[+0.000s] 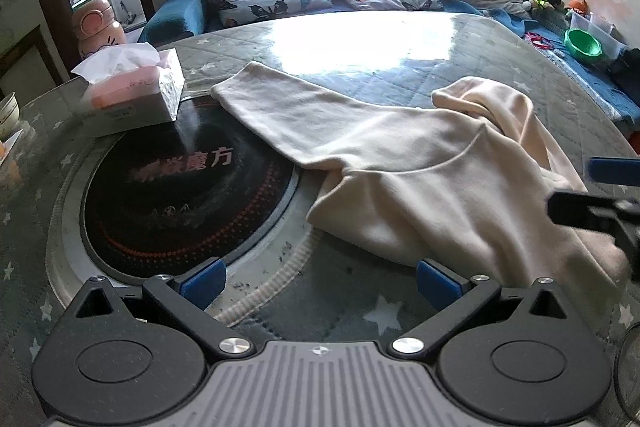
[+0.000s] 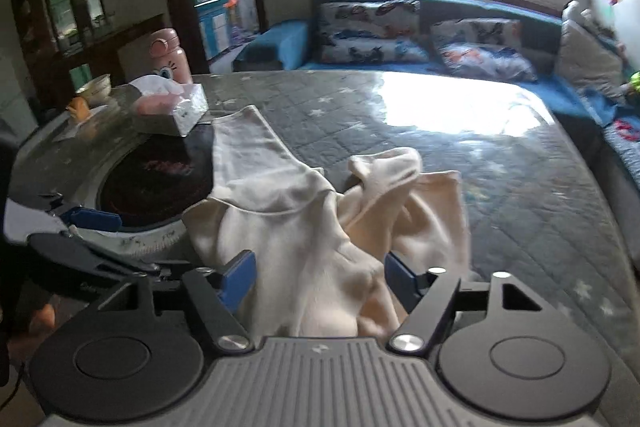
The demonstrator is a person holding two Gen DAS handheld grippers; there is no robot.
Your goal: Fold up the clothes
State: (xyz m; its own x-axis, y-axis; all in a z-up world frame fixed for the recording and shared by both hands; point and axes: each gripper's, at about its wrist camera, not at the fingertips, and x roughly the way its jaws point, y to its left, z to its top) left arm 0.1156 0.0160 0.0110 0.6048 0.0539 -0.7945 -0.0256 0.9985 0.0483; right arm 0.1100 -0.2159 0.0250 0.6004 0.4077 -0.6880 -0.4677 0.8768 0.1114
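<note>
Quilted grey star-print table cover (image 1: 500, 43), sofa behind. Cream long-sleeved knit top (image 1: 420, 183) lies crumpled across it, one sleeve reaching toward the tissue box (image 1: 132, 91). Right gripper (image 2: 320, 279): jaws apart, a bunched fold of the top between them, pads not visibly pressing. Left gripper (image 1: 318, 279): jaws wide apart and empty, the top's hem just beside. Good practice here: pinch a single edge, then draw it flat before folding.

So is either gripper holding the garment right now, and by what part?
Left gripper: open, nothing held. Right gripper has cream garment bunched between its fingers; grip cannot be told.
</note>
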